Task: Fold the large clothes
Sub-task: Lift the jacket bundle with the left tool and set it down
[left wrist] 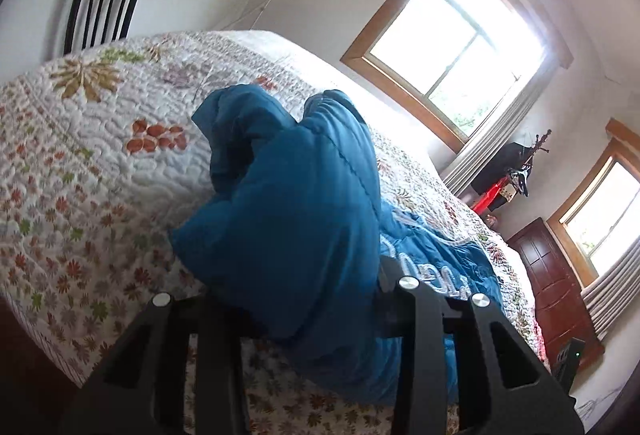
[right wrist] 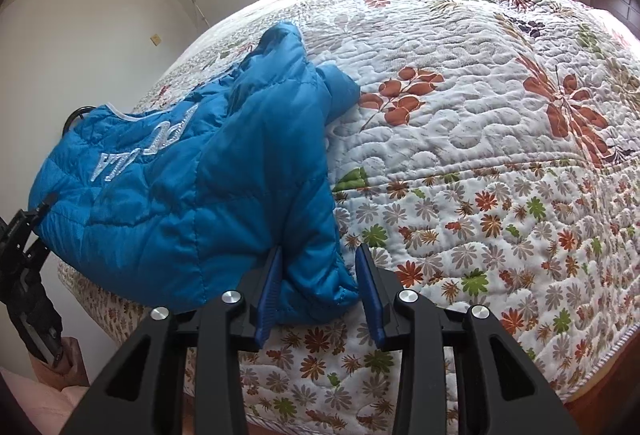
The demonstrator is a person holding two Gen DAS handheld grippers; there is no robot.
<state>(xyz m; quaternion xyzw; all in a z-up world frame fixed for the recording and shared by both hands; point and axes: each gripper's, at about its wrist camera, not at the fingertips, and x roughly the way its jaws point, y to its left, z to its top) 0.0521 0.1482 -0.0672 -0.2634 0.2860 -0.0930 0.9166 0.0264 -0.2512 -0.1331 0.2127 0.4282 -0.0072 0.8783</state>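
Right now my right gripper [right wrist: 318,289] pinches the near hem of the puffy blue quilted jacket [right wrist: 180,187] on the floral quilted bed [right wrist: 480,155], anchoring it. Left gripper [left wrist: 304,315] grips a bunched corner, fingers buried in fabric, for folding.

Both hand-held grippers, left [left wrist: 316,299] and right [right wrist: 320,287], clamp fabric.
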